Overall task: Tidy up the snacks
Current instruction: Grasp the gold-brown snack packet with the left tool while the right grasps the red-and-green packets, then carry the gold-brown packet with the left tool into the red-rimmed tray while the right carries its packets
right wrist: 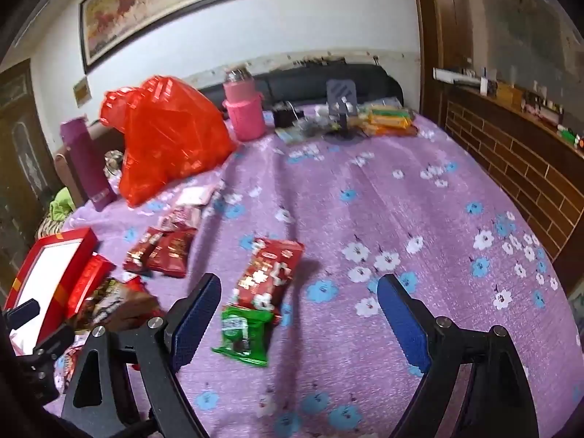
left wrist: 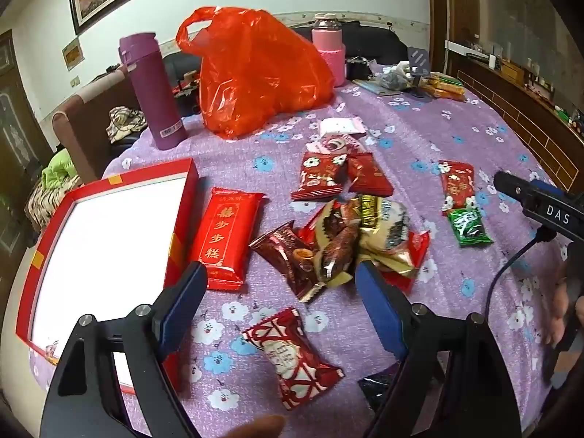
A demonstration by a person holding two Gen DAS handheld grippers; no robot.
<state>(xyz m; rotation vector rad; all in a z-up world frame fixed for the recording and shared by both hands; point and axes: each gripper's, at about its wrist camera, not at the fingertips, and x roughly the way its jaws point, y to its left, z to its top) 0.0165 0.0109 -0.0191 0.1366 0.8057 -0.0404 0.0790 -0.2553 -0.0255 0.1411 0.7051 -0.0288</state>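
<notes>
We are holding both claws released, the left claw (left wrist: 281,273) over the heaped snacks (left wrist: 350,241); clenching there risks dragging several wrappers together.

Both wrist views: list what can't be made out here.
- Red plastic bag: contents hidden by its own film, both views.
- Black packet: mostly behind the left gripper finger, left view.
- Snack pile: blurred and partly hidden, right view.
- Red box: near end behind the gripper, left view.

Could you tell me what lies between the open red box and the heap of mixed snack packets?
In the left wrist view, a long red wrapped cake bar lies there, beside the red box and short of the heap.
</notes>
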